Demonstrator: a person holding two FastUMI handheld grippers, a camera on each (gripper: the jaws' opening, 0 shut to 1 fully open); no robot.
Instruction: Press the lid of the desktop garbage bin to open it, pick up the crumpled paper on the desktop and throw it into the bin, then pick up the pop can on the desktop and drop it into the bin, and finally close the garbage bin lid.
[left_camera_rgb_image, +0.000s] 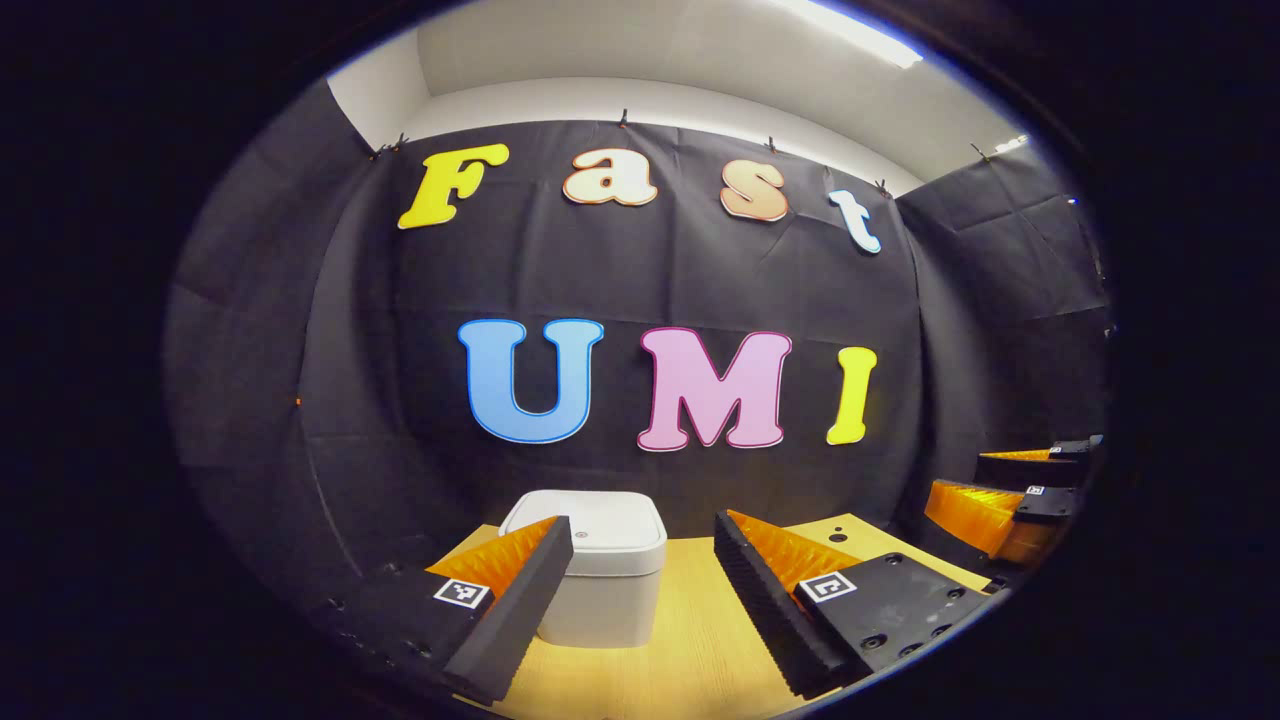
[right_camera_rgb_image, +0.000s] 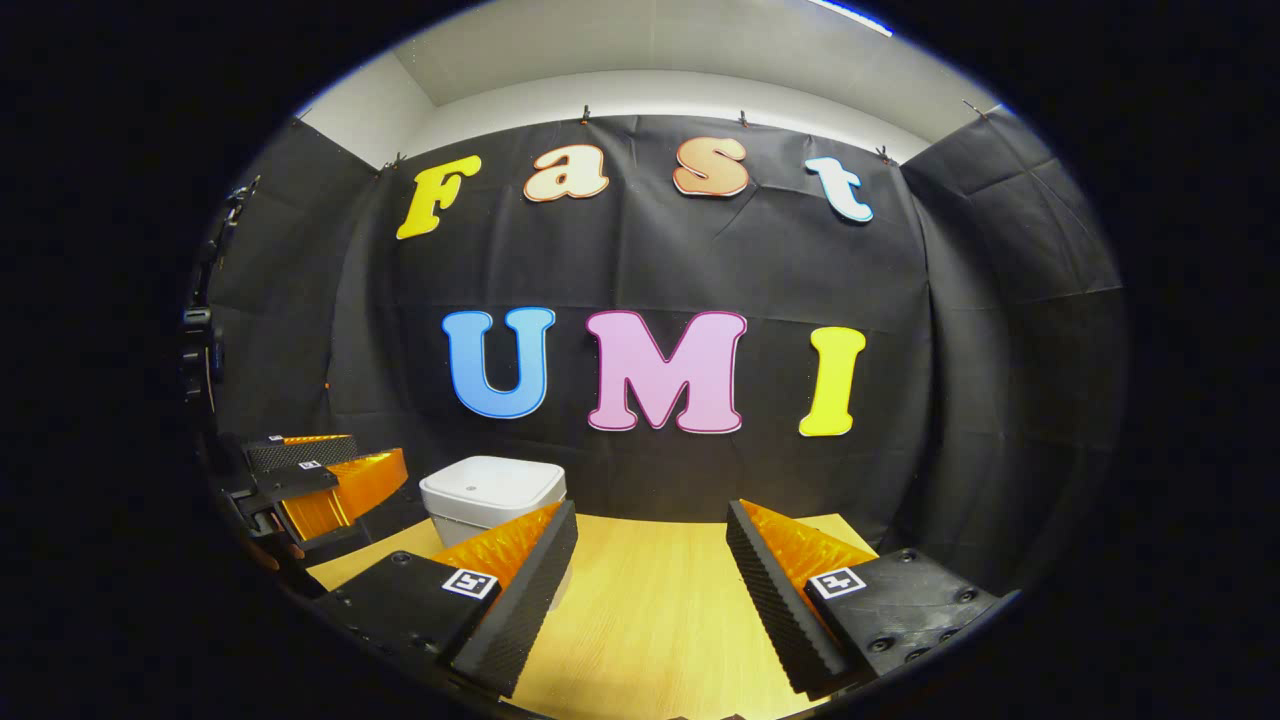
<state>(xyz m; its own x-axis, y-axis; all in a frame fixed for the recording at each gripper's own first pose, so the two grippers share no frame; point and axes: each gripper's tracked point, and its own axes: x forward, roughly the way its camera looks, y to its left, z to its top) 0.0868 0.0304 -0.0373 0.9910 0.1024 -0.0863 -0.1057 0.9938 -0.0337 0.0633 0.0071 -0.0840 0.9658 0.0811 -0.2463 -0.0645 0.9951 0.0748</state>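
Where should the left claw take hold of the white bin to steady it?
Probably the bin body's two flat side walls, below the closed lid, coming from the front along the table. It stands upright and squarish, and the open left claw faces it.

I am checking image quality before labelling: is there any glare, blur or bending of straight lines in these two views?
Left gripper view: a ceiling light is overexposed at the top; the wall's top edge bows from fisheye distortion; the garbage bin looks sharp and evenly lit. Right gripper view: similar bending toward the rim; the bin and table are in focus, with no strong glare on the wood.
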